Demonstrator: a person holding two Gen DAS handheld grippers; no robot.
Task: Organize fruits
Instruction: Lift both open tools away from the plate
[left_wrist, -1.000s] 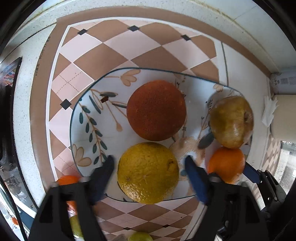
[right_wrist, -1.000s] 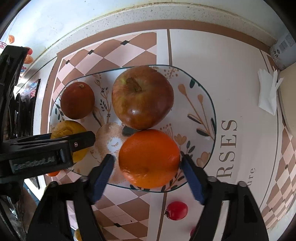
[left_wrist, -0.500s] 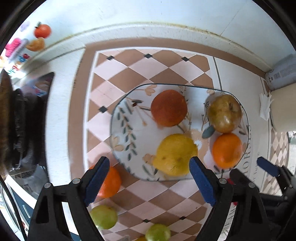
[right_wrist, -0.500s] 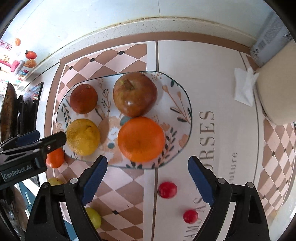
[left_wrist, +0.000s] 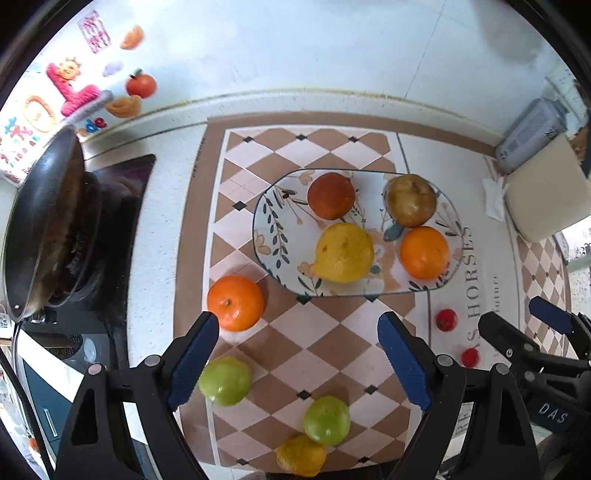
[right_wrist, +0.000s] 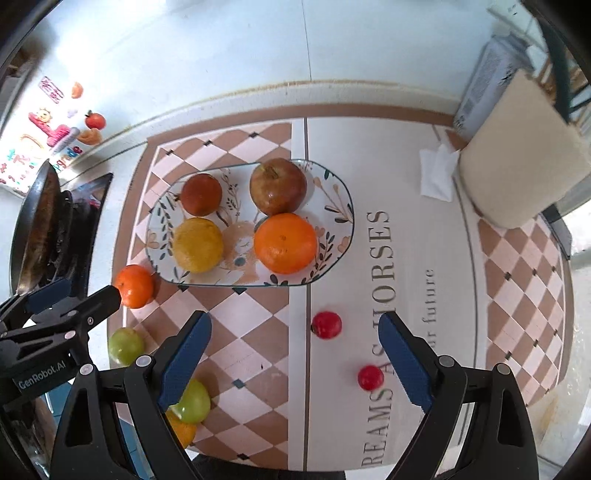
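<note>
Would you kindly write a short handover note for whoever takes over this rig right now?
Left claw: open, empty, above the checked mat.
Right claw: open, empty, near two small red fruits.
Done: the floral oval plate holds a dark red-orange fruit, a brownish apple, a yellow citrus and a large orange.
Left: a loose orange beside the plate, two green fruits, a small yellow-orange citrus and both red fruits.
</note>
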